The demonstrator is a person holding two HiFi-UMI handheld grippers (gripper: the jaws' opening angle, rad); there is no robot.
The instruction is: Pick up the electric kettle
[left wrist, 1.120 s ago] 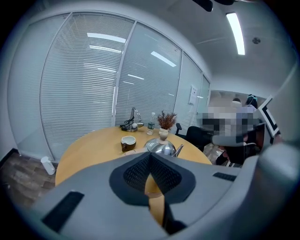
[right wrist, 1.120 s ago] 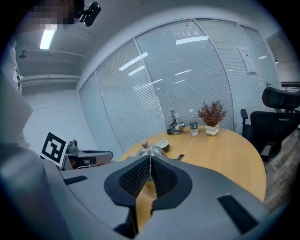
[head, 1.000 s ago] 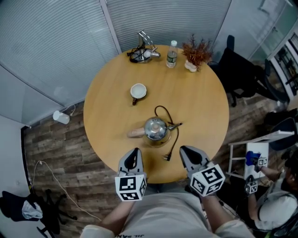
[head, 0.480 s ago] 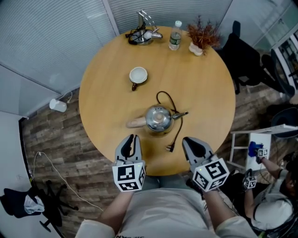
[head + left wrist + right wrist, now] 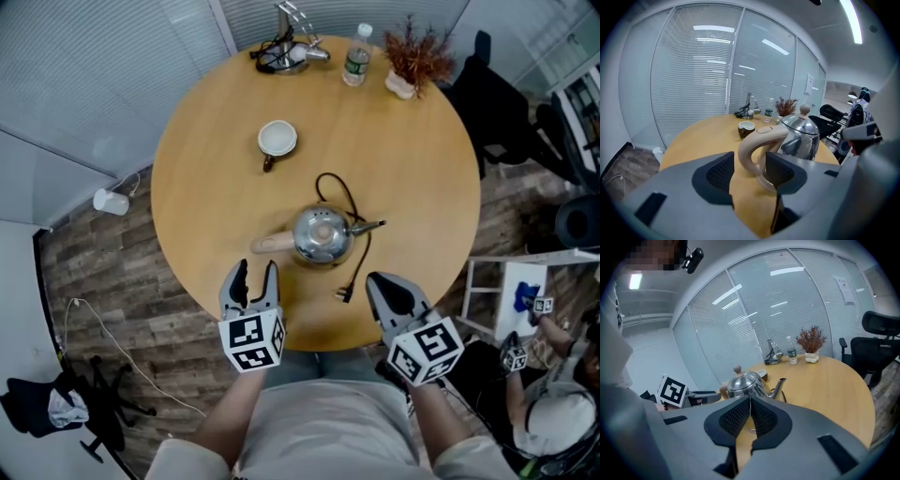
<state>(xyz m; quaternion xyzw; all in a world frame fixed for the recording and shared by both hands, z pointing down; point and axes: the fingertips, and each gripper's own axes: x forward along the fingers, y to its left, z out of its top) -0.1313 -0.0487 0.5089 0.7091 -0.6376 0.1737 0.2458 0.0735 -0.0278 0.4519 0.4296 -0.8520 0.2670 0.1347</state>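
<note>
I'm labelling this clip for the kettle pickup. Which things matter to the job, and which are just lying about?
Job: electric kettle and its beige handle; left gripper, jaws opening, nothing between them yet; right gripper, shut.
Lying about: cup, water bottle, dried plant.

Round wooden table (image 5: 412, 141) fills the centre of the head view. Glass walls with closed grey blinds (image 5: 94, 66) run across the top and upper left. Floor (image 5: 103, 291) is dark wood plank, seen left and right of the table. Black office chair (image 5: 502, 117) at upper right, another chair base (image 5: 94, 427) at lower left. White stand (image 5: 514, 328) at right edge. Ceiling strip light (image 5: 851, 21) lit, upper right of the left gripper view.
</note>
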